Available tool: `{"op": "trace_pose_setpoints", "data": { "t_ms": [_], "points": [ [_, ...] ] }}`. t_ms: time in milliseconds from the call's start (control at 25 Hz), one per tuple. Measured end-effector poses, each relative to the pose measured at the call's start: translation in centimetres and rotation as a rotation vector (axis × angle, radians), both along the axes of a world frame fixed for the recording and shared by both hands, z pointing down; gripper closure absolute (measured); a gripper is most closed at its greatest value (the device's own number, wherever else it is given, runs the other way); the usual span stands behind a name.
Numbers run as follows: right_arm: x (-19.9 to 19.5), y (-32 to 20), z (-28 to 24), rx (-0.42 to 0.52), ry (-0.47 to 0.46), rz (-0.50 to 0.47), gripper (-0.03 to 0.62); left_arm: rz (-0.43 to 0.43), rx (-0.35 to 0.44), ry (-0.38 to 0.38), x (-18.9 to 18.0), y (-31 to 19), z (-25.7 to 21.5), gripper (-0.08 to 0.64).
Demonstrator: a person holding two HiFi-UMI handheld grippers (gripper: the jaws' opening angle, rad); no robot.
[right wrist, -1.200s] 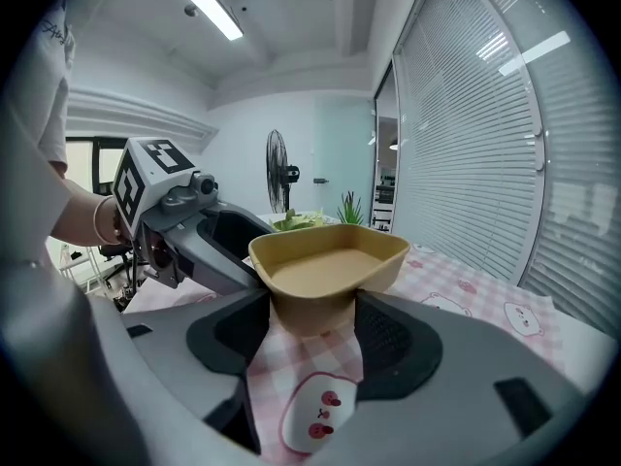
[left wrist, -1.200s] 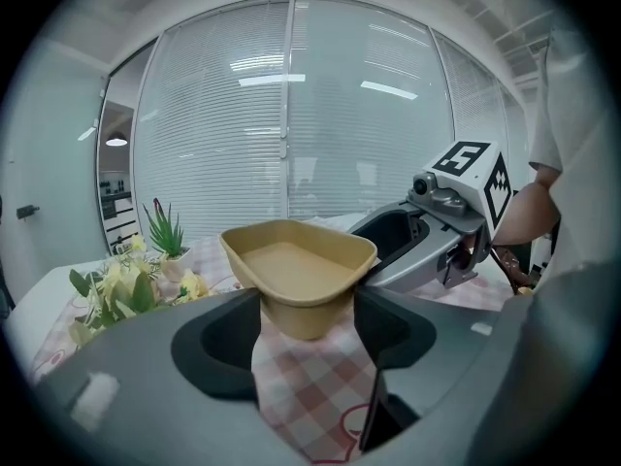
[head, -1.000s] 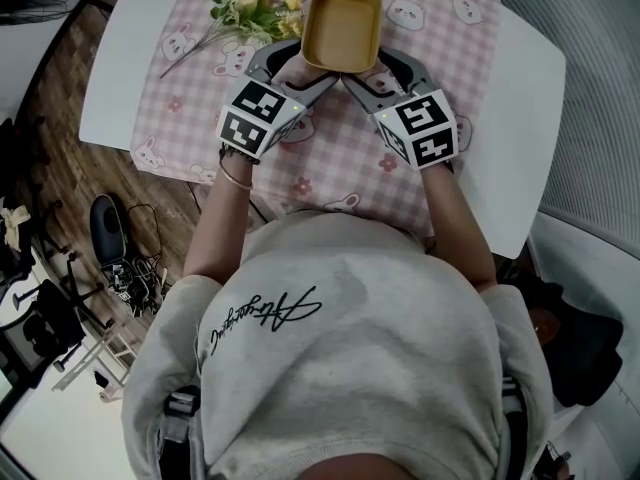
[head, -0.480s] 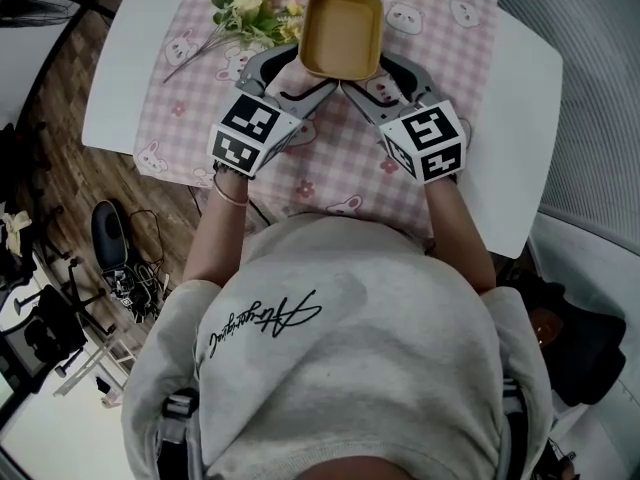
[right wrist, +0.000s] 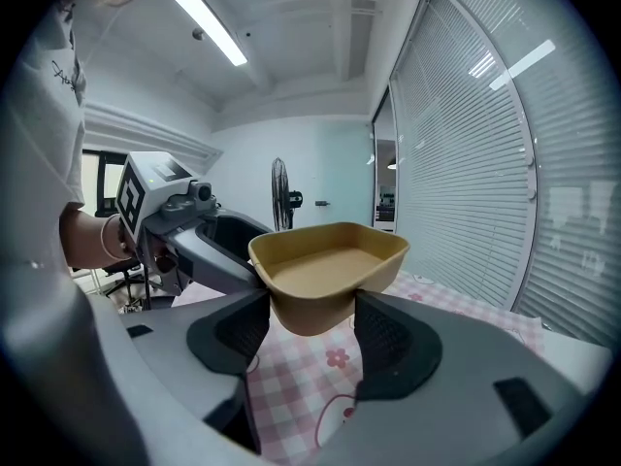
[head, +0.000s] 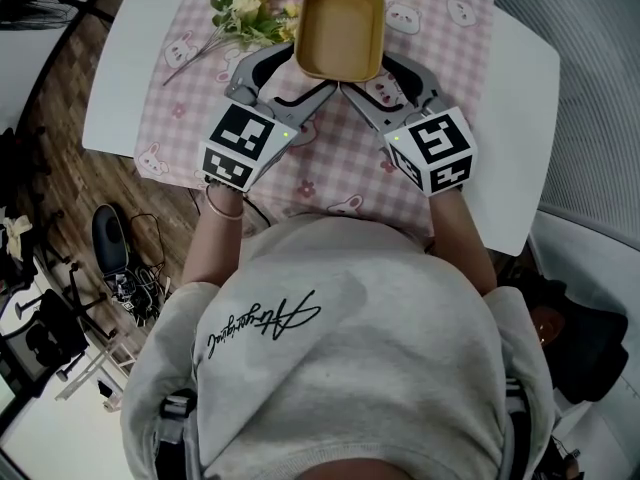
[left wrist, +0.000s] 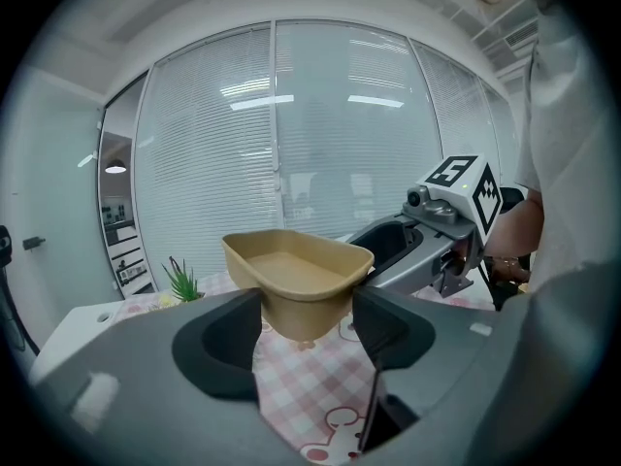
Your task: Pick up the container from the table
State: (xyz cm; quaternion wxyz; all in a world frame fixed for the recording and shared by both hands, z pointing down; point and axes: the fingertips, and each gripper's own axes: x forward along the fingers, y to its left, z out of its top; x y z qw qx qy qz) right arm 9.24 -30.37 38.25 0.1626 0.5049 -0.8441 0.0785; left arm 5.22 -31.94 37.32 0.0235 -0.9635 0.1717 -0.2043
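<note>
the person wears a pale grey sweatshirt (head: pixel 340 368) with black handwritten lettering (head: pixel 262 318) across the back, and a thin bracelet (head: pixel 222 206) on the left wrist. the left tongs (left wrist: pixel 307 314) and right tongs (right wrist: pixel 310 323) have curved grey arms and black textured pads. a white left cube (head: pixel 240 146) and right cube (head: pixel 432 151) show black square markers, each with a small green light.

A flower bunch (head: pixel 245 13) lies near the far edge of the pink checked cloth (head: pixel 340 158) (bunny-printed).
</note>
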Motion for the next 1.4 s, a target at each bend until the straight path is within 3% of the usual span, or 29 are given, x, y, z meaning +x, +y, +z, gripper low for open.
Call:
{"op": "trace_pose_setpoints", "data": {
  "t_ms": [1400],
  "points": [
    [-0.3, 2.9, -9.7, 0.191, -0.007, -0.075, 0.322, -0.066, 0.138, 0.113, -0.5, 3.1, -9.5, 0.275]
  ]
}}
